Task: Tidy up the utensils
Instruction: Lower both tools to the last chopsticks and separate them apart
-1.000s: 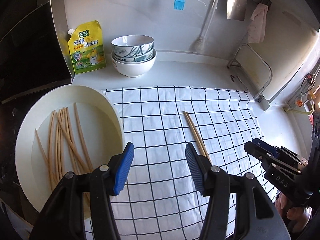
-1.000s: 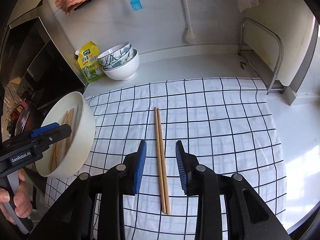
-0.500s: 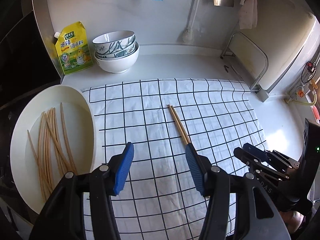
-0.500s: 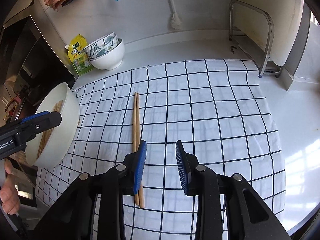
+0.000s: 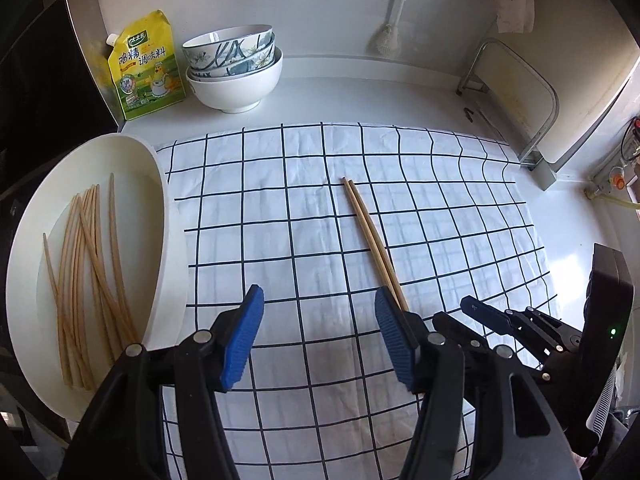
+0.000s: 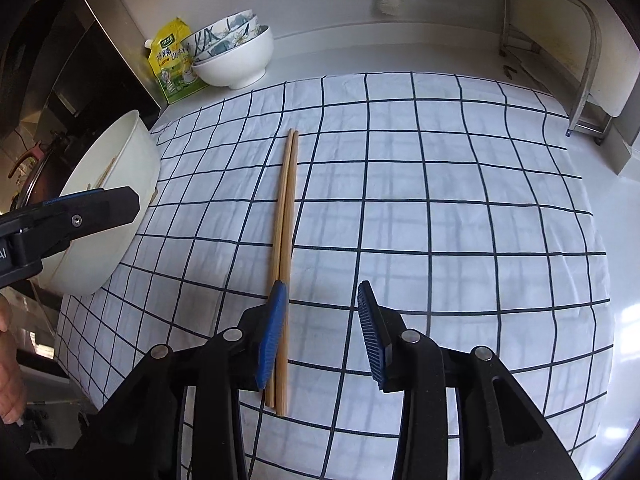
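As chopstick pair (image 6: 285,248) lies on checked cloth (image 6: 440,208), right gripper (image 6: 320,332) has descended, jaws just widening, unclenched, left pad beside pair. Left gripper (image 5: 320,336), released, empty, lower too. Basin (image 5: 160,216) at nine o'clock. Pickup imminent.

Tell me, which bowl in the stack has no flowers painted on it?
The bottom bowl, the plain white one. The two bowls nested inside it have blue flower patterns.

You see a white cloth (image 5: 280,216) gridded in black, tan chopsticks (image 6: 285,216), a yellow-green pouch (image 5: 146,66), white bowls (image 5: 234,68) with blue flowers, blue pads (image 5: 242,336).
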`<state>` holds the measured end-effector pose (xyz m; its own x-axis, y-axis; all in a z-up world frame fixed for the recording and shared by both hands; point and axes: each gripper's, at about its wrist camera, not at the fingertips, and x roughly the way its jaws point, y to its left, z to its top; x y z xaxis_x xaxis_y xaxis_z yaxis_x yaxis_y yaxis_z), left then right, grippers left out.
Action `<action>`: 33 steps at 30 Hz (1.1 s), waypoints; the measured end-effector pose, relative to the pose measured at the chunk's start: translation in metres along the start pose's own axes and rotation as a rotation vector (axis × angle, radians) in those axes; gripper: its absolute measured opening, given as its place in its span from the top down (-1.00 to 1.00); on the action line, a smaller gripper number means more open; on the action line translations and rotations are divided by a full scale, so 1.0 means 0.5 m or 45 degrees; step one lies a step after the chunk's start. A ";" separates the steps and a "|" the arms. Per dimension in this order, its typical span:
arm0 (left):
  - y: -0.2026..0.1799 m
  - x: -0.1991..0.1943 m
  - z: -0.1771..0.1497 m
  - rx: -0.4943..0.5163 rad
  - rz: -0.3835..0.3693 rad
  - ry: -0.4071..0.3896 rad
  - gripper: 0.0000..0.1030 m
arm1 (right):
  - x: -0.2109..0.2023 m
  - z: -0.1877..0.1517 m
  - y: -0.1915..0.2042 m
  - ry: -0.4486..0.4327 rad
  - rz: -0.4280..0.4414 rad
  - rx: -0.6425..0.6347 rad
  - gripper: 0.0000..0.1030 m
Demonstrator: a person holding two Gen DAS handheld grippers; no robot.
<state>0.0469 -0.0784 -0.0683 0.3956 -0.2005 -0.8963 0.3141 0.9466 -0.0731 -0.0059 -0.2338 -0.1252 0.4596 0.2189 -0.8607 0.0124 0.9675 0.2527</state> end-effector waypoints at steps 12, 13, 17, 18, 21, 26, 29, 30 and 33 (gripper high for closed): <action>0.021 0.026 -0.014 -0.043 0.013 0.038 -0.17 | 0.038 0.003 0.033 0.011 -0.072 -0.099 0.31; 0.021 0.027 -0.014 -0.043 0.015 0.040 -0.17 | 0.041 0.002 0.035 0.011 -0.080 -0.110 0.31; 0.024 0.032 -0.016 -0.049 0.016 0.049 -0.17 | 0.047 -0.001 0.042 0.012 -0.087 -0.140 0.33; 0.024 0.033 -0.016 -0.051 0.015 0.053 -0.17 | 0.049 -0.001 0.046 0.014 -0.093 -0.154 0.33; 0.023 0.035 -0.015 -0.052 0.013 0.059 -0.17 | 0.054 -0.003 0.055 0.022 -0.108 -0.191 0.34; 0.020 0.040 -0.018 -0.048 0.015 0.068 -0.17 | 0.059 0.002 0.058 0.019 -0.102 -0.210 0.86; 0.016 0.043 -0.019 -0.043 0.007 0.075 -0.17 | 0.058 0.004 0.049 0.015 -0.091 -0.200 0.88; 0.012 0.043 -0.019 -0.038 0.007 0.075 -0.17 | 0.056 0.004 0.043 0.013 -0.091 -0.191 0.88; 0.004 0.047 -0.019 -0.033 -0.001 0.076 -0.25 | 0.050 0.005 0.023 0.009 -0.098 -0.162 0.88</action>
<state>0.0486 -0.0789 -0.0935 0.3430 -0.1869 -0.9206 0.2915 0.9528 -0.0849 0.0080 -0.2175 -0.1429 0.4555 0.1439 -0.8785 -0.0658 0.9896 0.1280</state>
